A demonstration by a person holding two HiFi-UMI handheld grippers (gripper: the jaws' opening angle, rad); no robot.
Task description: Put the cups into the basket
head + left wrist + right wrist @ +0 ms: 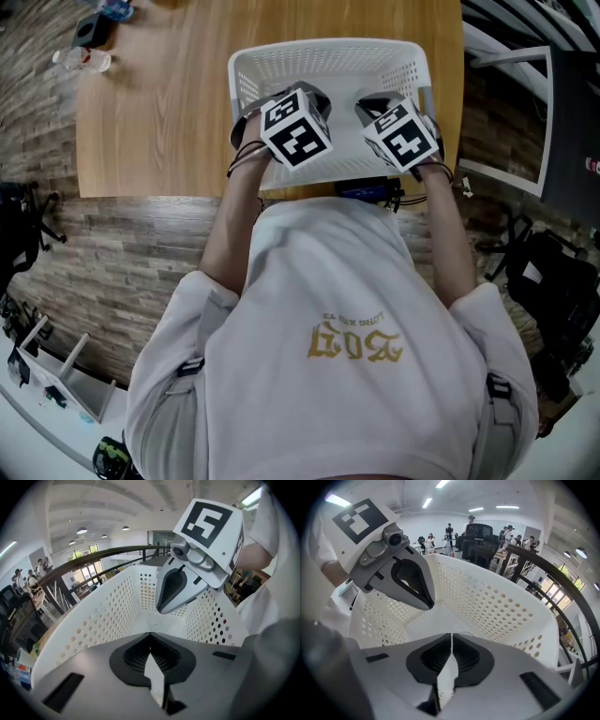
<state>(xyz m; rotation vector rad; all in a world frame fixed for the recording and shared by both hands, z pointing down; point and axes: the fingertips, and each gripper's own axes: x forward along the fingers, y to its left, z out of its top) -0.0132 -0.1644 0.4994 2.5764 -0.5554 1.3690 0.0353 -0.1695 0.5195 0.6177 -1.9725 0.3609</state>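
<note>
The white perforated basket (328,49) stands on the wooden table (159,112), right in front of me. Both grippers hang over its near side and point into it. My left gripper (150,634) is shut with nothing between its fingers, and the basket wall (103,616) fills its view. My right gripper (451,634) is also shut and empty, facing the basket wall (492,602). Each sees the other: the right gripper (171,590) and the left gripper (415,585). I see no cup inside the basket. A small clear cup-like thing (82,59) lies at the table's far left corner.
Dark and blue items (98,21) sit beside the clear thing at the table's far left corner. A white frame (511,112) stands right of the table, and dark chairs (23,230) are on the wood-pattern floor. People stand far off in the room.
</note>
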